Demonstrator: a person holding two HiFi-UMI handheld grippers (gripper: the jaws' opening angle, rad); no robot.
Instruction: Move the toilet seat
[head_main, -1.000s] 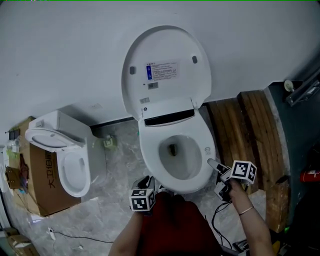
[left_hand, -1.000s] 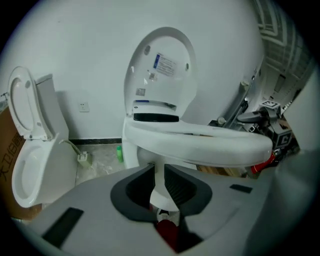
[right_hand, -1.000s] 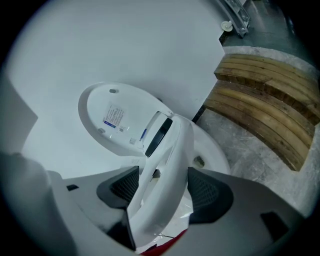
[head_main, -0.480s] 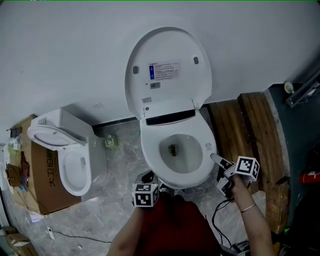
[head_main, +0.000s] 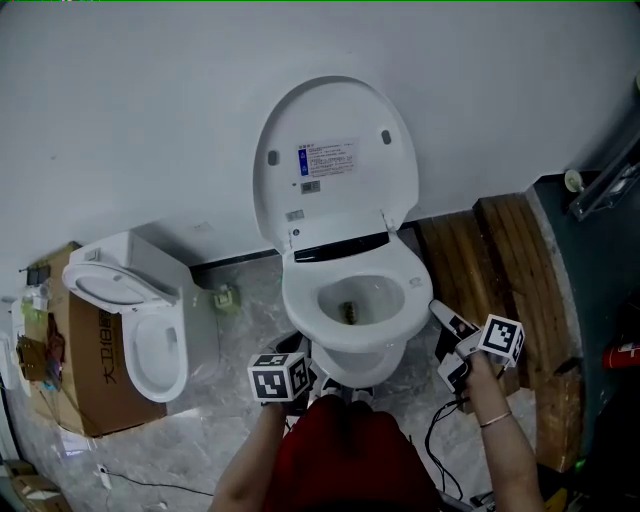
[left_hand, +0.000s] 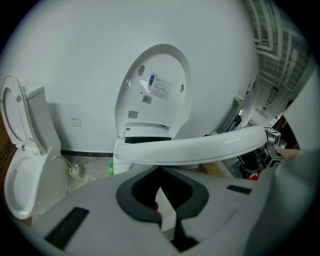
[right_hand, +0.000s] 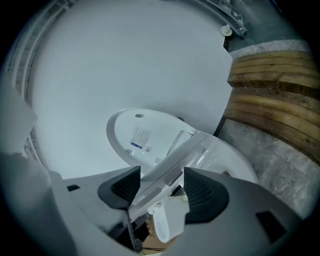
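A white toilet (head_main: 345, 350) stands against the wall with its lid (head_main: 335, 160) upright. The toilet seat (head_main: 345, 272) is tilted up off the bowl; in the left gripper view the seat (left_hand: 200, 147) shows as a raised white band. My right gripper (head_main: 447, 342) is at the seat's right rim. Its wide jaws are closing, and the seat's rim (right_hand: 167, 172) lies slanted between them, against both pads. My left gripper (head_main: 297, 350) hangs low in front of the bowl, apart from the seat. In its own view the left gripper (left_hand: 162, 200) is shut on nothing.
A second white toilet (head_main: 140, 320) and a cardboard box (head_main: 80, 380) stand at the left. Stacked wooden planks (head_main: 490, 270) lie right of the bowl, beside a dark metal frame (head_main: 600, 300). A cable (head_main: 435, 440) trails on the marble floor.
The seat's front has risen off the bowl, with the right gripper at its right rim moving up with it. The left gripper has stayed low in front of the bowl.
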